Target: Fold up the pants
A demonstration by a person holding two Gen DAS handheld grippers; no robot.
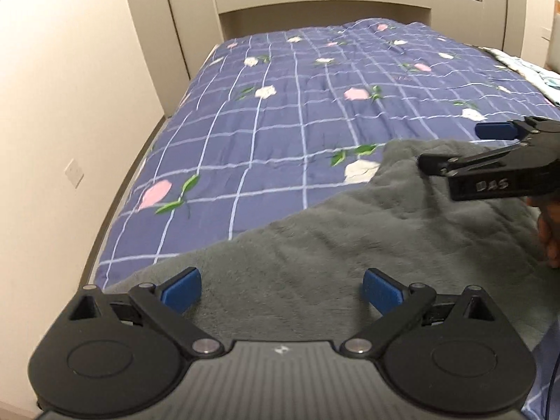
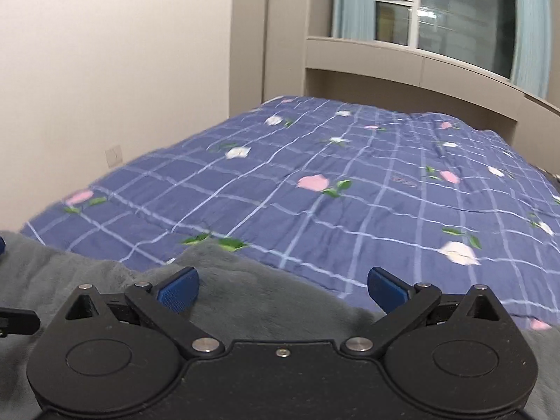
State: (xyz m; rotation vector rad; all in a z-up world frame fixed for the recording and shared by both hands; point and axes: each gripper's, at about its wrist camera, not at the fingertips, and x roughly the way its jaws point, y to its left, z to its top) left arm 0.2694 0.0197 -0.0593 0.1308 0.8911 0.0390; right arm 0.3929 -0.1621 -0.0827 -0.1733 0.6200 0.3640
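While both grippers hang spread and empty, the left gripper (image 1: 281,288) and right gripper (image 2: 281,288) sit just over the grey pants (image 1: 350,238); a shallow pinch could slip on the plush cloth, or snag the checked quilt (image 1: 297,98) beyond

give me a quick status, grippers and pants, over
Left gripper open, empty. Right gripper open, empty. Grey fleece pants lying on the blue checked bedspread, neither gripper holding them. Nothing in the way.
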